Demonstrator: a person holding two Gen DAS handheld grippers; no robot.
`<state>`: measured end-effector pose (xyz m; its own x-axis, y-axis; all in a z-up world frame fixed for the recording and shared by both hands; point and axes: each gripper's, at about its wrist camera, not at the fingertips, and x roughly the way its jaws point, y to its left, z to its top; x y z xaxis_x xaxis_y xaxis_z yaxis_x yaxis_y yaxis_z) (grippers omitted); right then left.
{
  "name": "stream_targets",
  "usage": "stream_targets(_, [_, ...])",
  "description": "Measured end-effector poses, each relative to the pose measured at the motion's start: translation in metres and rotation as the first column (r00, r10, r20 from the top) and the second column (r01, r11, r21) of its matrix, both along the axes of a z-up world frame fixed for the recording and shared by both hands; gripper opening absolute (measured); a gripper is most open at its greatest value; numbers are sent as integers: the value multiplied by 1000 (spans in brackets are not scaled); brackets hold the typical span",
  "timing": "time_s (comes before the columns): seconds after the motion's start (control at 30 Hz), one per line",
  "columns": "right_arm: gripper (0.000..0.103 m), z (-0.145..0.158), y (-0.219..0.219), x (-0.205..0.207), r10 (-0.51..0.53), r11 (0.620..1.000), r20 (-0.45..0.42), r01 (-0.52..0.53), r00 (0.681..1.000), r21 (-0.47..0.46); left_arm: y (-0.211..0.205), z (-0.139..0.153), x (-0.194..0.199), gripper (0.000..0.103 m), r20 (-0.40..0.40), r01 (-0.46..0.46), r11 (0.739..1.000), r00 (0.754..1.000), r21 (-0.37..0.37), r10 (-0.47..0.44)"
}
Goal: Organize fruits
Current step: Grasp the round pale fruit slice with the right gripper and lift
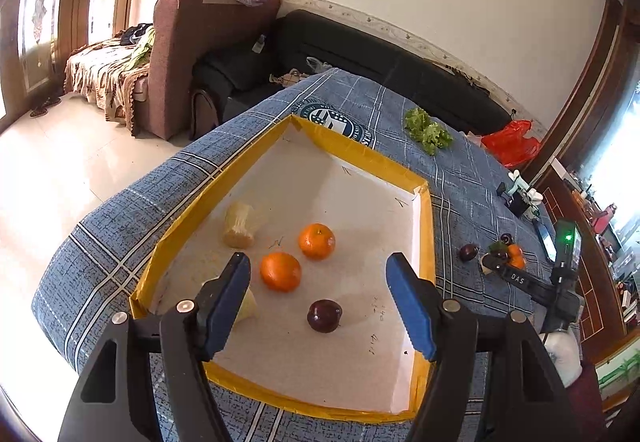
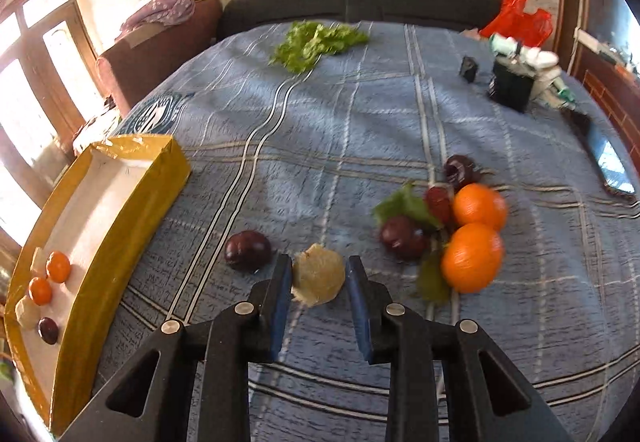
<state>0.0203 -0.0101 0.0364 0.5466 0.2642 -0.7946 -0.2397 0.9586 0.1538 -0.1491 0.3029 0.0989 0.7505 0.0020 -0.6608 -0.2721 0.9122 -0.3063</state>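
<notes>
Left view: the left gripper [image 1: 318, 298] hangs over the yellow box [image 1: 426, 226], jaws wide and empty. Inside lie two oranges [image 1: 280, 271], a plum [image 1: 324, 315] and pale fruit.

Right view: the right gripper [image 2: 317, 284] has narrow jaws around a pale fruit [image 2: 319, 275] at 6 o'clock, not squeezing yet. I think grabbing it comes next, then carrying it to the box at 9 o'clock.

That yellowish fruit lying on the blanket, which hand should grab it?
Probably the right. The right gripper already has the yellowish fruit between its open jaws on the blanket. The left gripper hangs open over the yellow box.
</notes>
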Motion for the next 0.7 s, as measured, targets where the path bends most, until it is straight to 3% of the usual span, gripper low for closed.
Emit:
stream_targets(0.17, [25,1,0,-9,8,1000,0,-8,1000,11,5,-2,-2,70,3,-7,1000,1000,-18,7])
stream_targets(0.23, [13,5,-1,-15,14,1000,4,-14,1000,17,8,-3,-3,70,8,-14,999,1000,-32,14])
stream_targets(0.3, [9,9,-2,-21,19,1000,7,-19,1000,22,11,-3,-5,70,11,-17,999,1000,-43,18])
stream_targets(0.47, [7,21,-10,-24,5,998,27,-7,1000,69,12,-3,-9,70,13,-15,998,1000,-56,15])
stream_targets(0.5, [13,20,-10,-22,6,998,14,-7,1000,62,12,-3,-10,70,14,-14,998,1000,-58,15])
stream_targets(0.6, [46,14,-6,-17,14,998,-15,-13,1000,68,11,0,-12,70,18,-10,999,1000,-53,11])
stream_targets(0.63, [51,12,-3,-16,18,997,-17,-17,1000,70,11,1,-12,70,20,-9,999,1000,-50,10])
stream_targets(0.7, [51,8,2,-13,19,998,-19,-18,1000,54,9,3,-11,70,21,-8,999,1000,-45,9])
